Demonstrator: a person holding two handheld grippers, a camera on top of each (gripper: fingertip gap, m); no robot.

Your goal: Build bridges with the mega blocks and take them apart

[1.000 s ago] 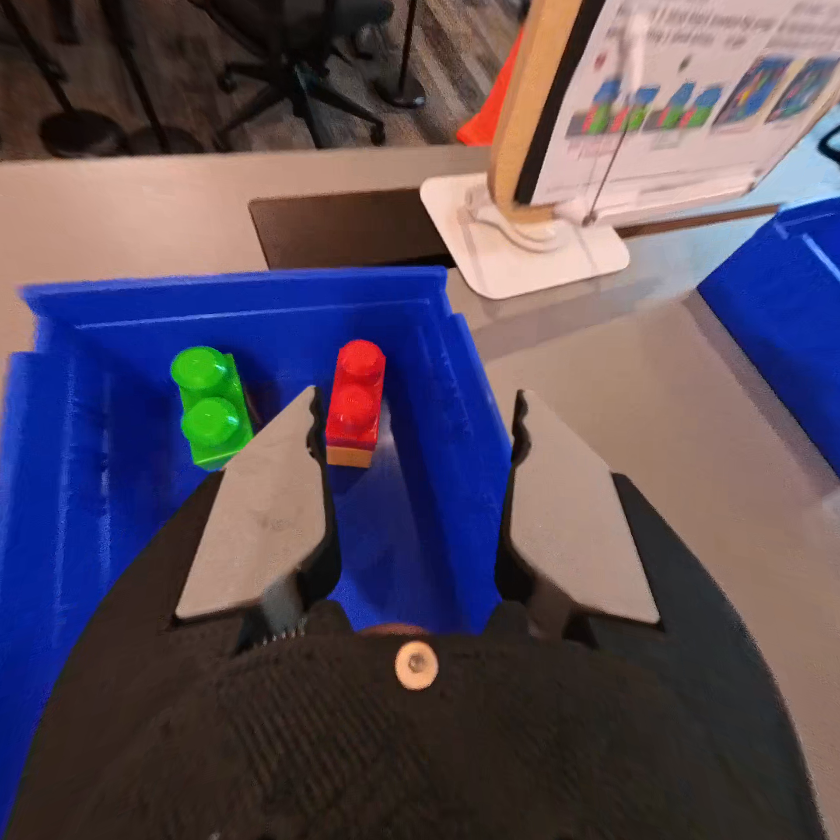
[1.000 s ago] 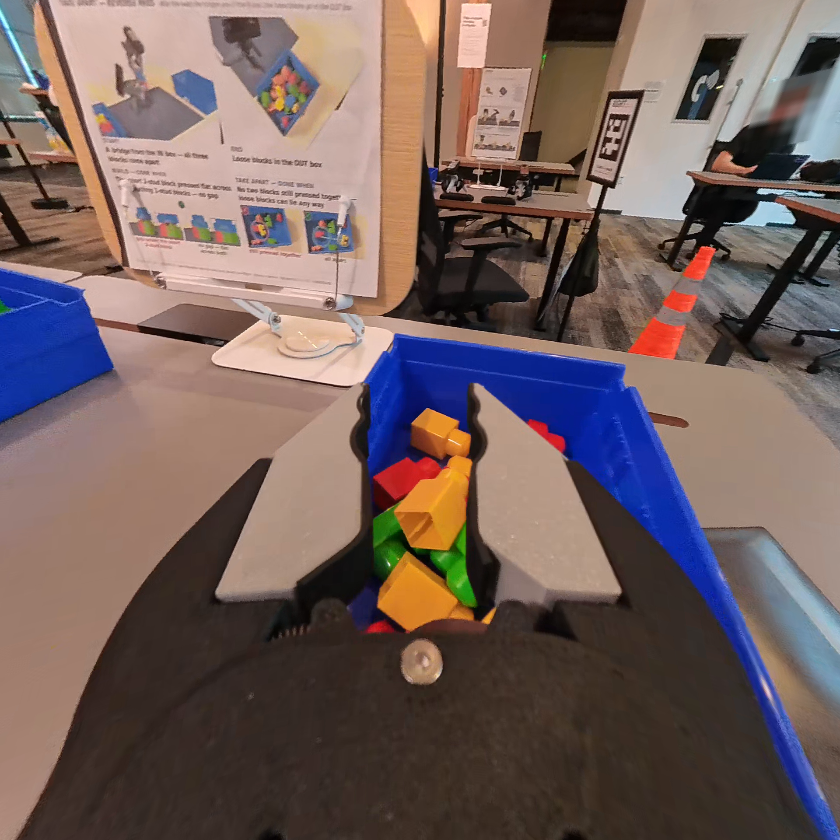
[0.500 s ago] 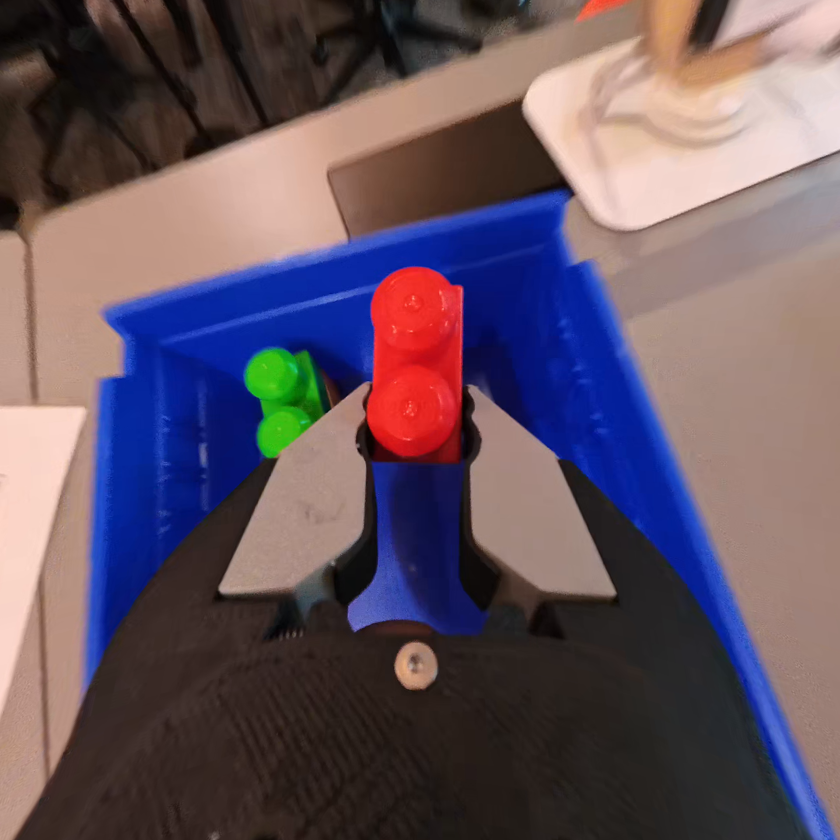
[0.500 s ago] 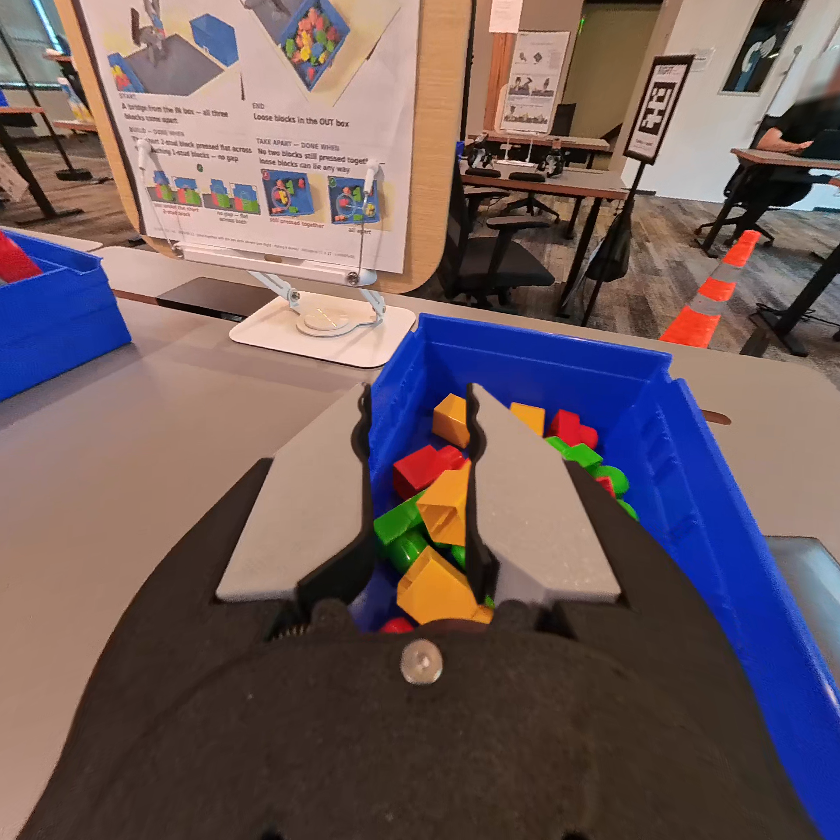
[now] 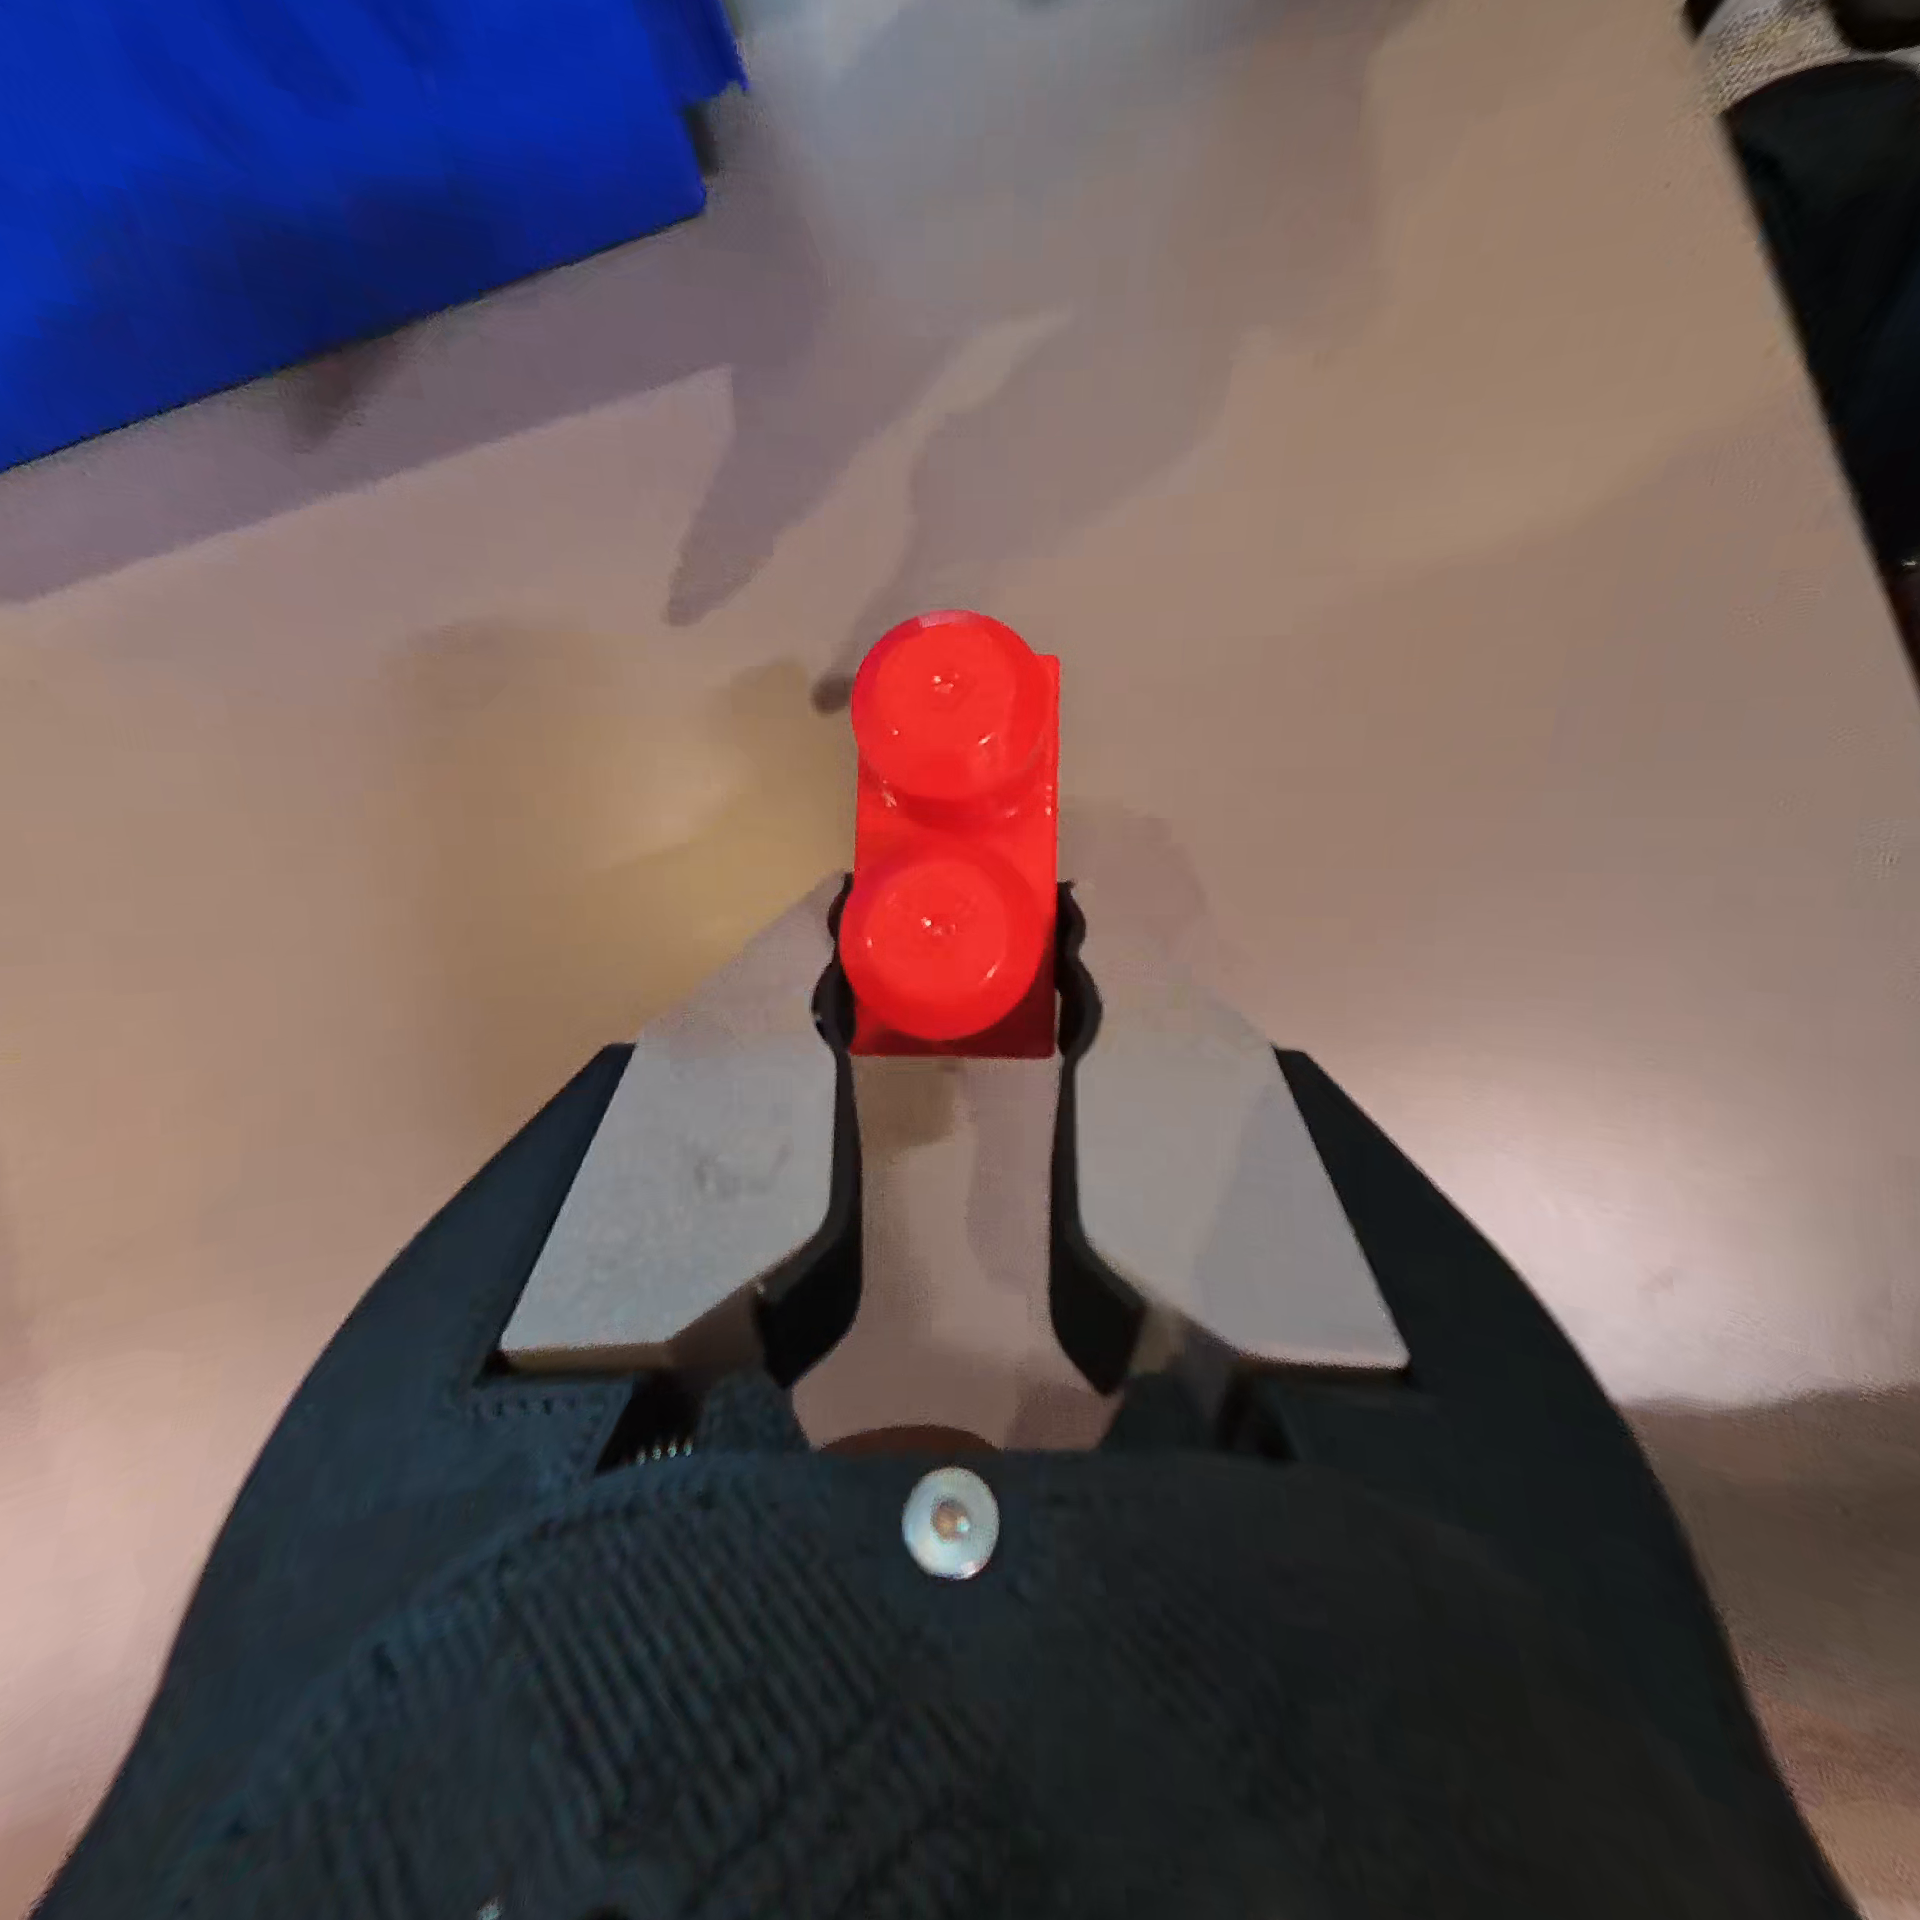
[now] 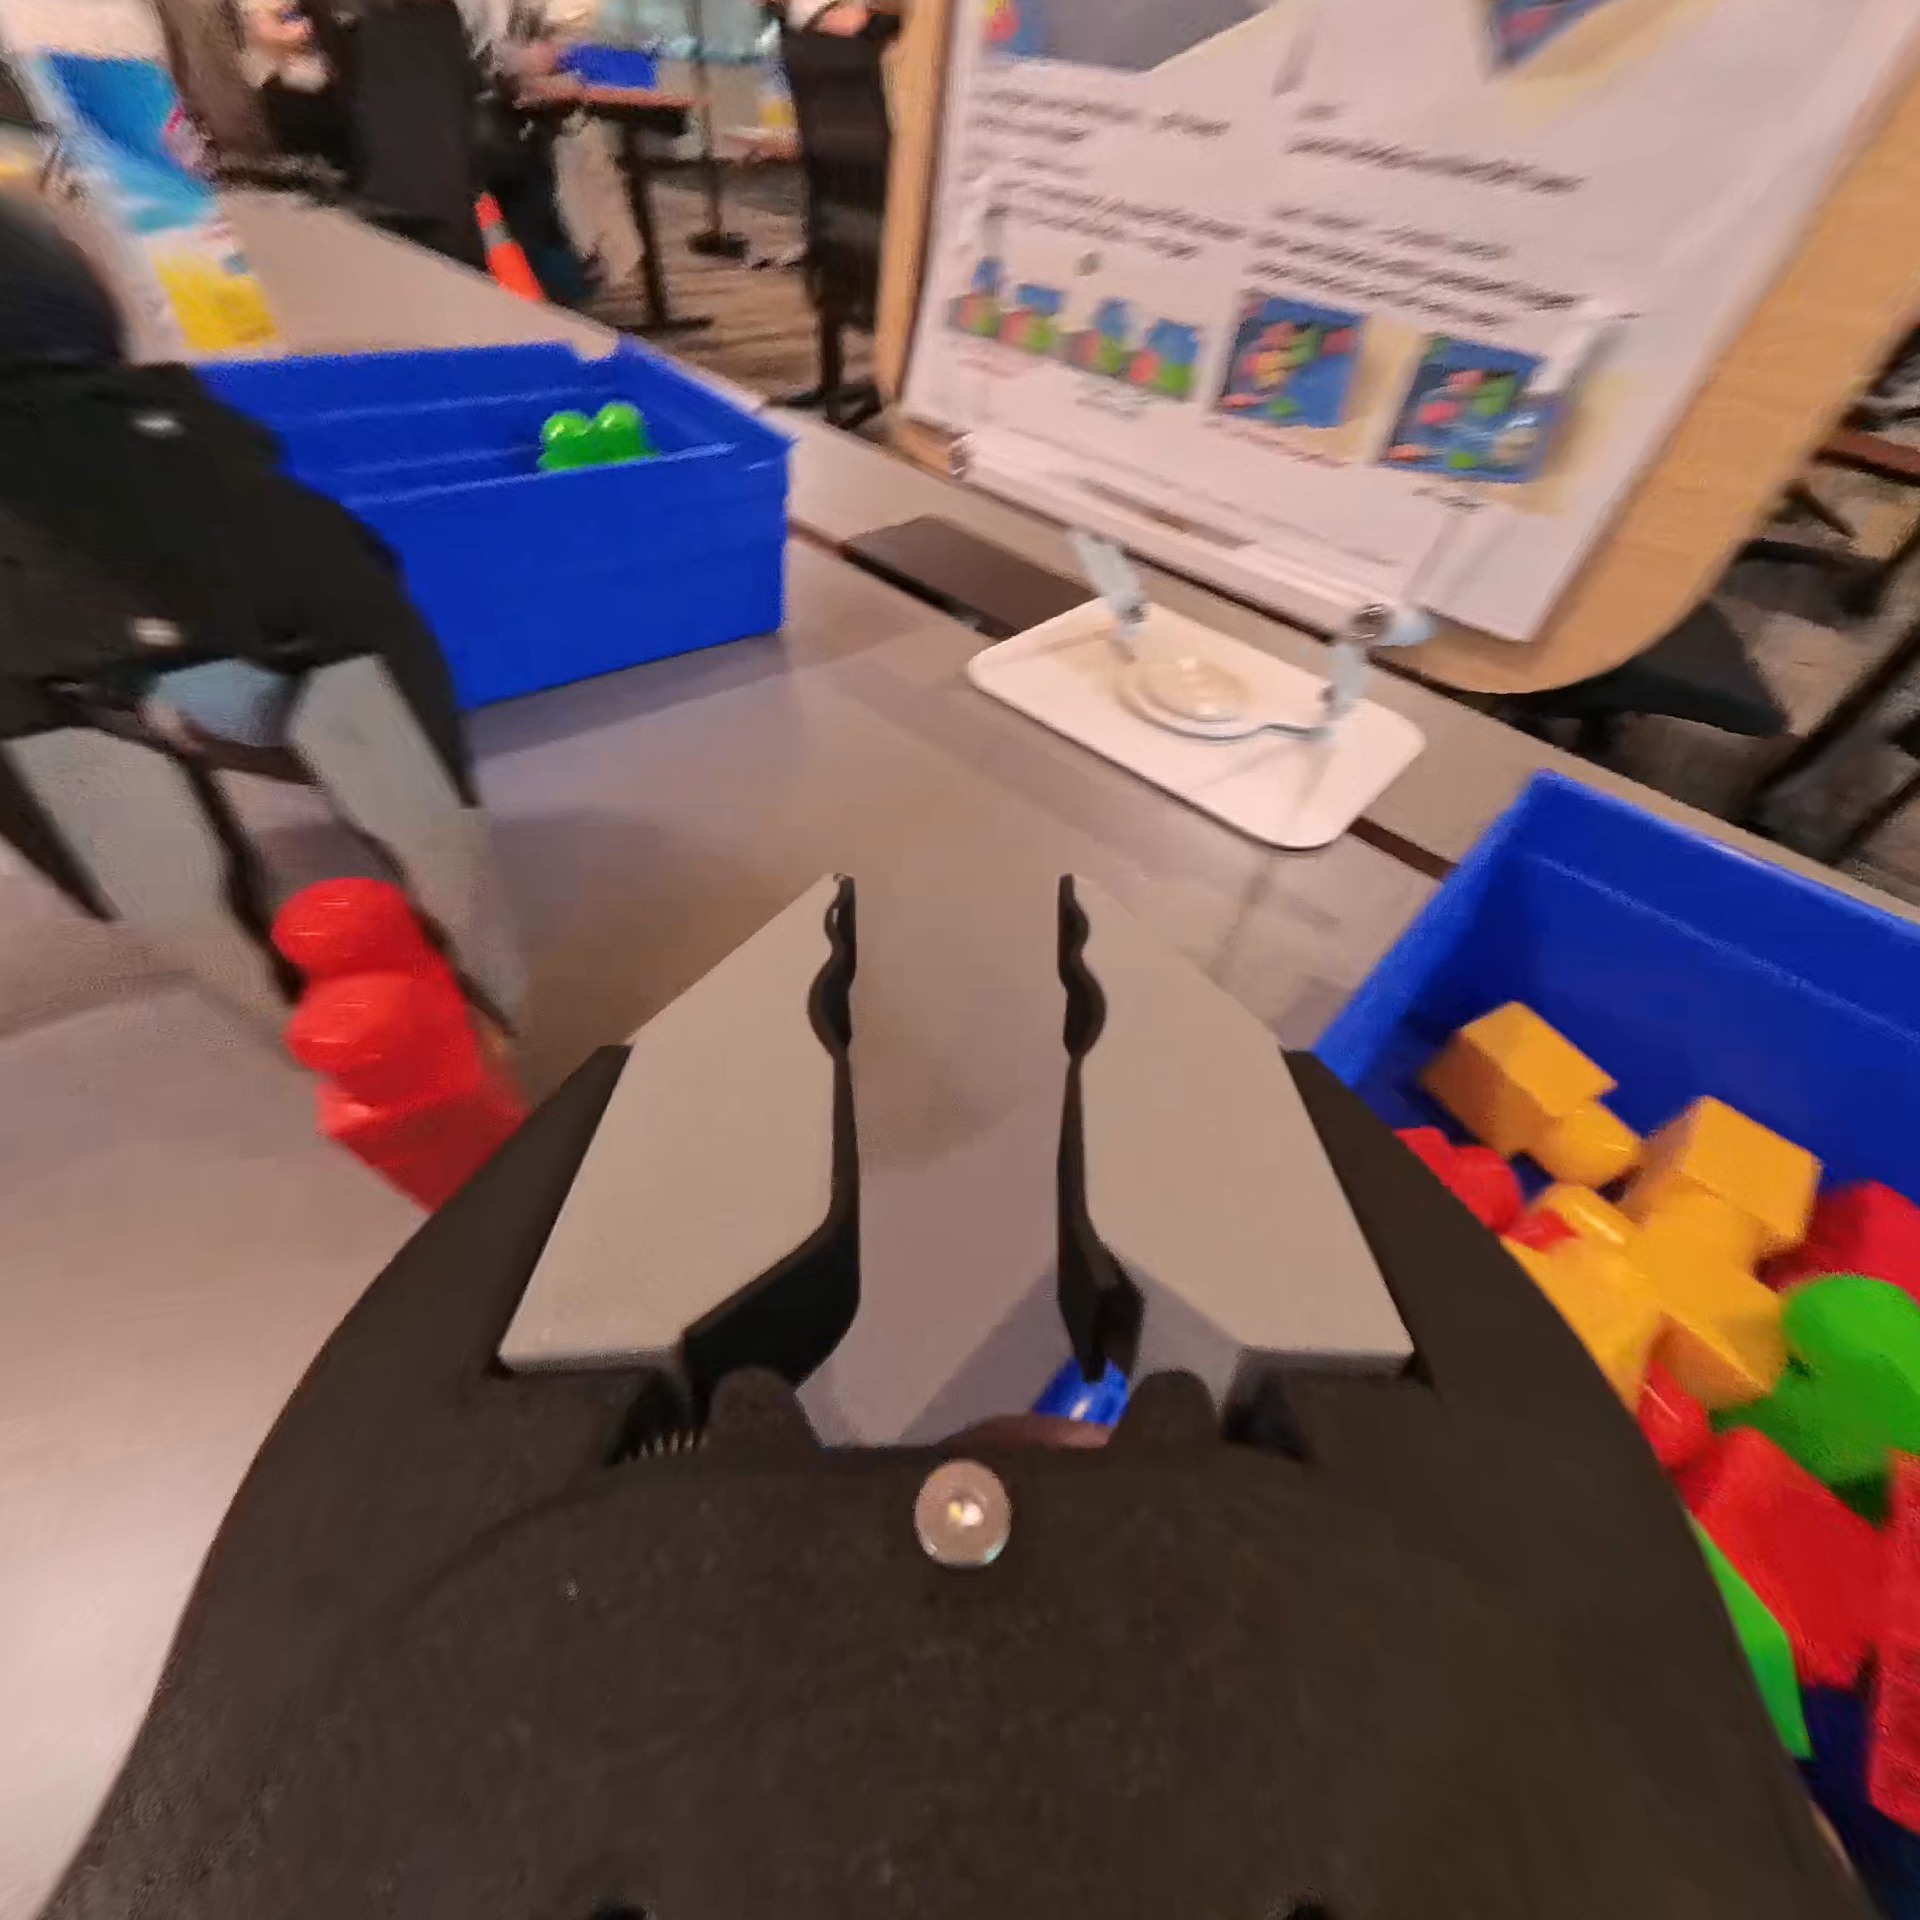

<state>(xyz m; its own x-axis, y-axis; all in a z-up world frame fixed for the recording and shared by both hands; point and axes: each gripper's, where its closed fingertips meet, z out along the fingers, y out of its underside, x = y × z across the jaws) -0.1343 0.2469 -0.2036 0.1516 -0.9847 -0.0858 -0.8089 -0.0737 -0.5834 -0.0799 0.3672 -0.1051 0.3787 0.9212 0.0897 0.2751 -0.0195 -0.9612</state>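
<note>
**Left gripper clamped on red block, right gripper apart and bare**

Left gripper (image 5: 951,966) closed on a red two-stud block (image 5: 951,831), pads pressed to both sides of the near stud end, far stud sticking out past the fingertips. Held above the grey surface (image 5: 1455,727), studs facing the camera, with a corner of a blue bin (image 5: 312,187) blurred at upper left. Seen also from the right wrist view as a red block (image 6: 384,1049) low at the left, gripped between grey fingers under a black housing.

Right gripper (image 6: 956,935) parted, nothing between its pads, only bare surface (image 6: 935,748) visible through the gap. Poised beside a blue bin (image 6: 1662,935) at the right, heaped with loose yellow, red and green blocks (image 6: 1662,1226). Farther off at left, a second blue bin (image 6: 582,561) holding a green block (image 6: 592,436). Behind, an instruction board (image 6: 1351,260) propped on a white stand (image 6: 1195,707). Office chairs and an orange cone (image 6: 509,260) blurred in the background.
</note>
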